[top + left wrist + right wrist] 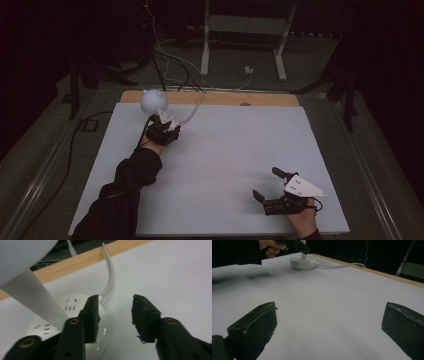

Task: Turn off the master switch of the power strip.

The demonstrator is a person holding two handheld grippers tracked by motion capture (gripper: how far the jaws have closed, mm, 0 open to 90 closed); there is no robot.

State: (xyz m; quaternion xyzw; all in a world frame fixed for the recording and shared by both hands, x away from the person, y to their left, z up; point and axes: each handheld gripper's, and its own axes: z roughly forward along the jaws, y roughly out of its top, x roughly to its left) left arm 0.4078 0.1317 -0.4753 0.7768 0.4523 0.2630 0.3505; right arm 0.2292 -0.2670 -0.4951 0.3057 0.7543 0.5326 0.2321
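A white lamp stands at the far left of the table, with a round globe point(153, 100) on top. In the left gripper view, its slanted stem point(32, 300) rises from a round white base point(72, 307) that carries socket slots. A white cable point(110, 272) runs from the base over the far edge. My left gripper point(115, 315) is open just right of the base, its left jaw over the base's rim and nothing held. From above, the left gripper point(162, 125) sits right below the globe. My right gripper point(266, 183) rests open at the near right, jaws wide apart over bare table point(329, 322).
The white tabletop point(225, 160) has a wooden strip point(215, 98) along its far edge. Behind it are a white frame's legs point(205, 50) and loose cables point(170, 60) on the floor. The right gripper view shows the lamp base point(303, 262) and the other hand point(269, 247) far off.
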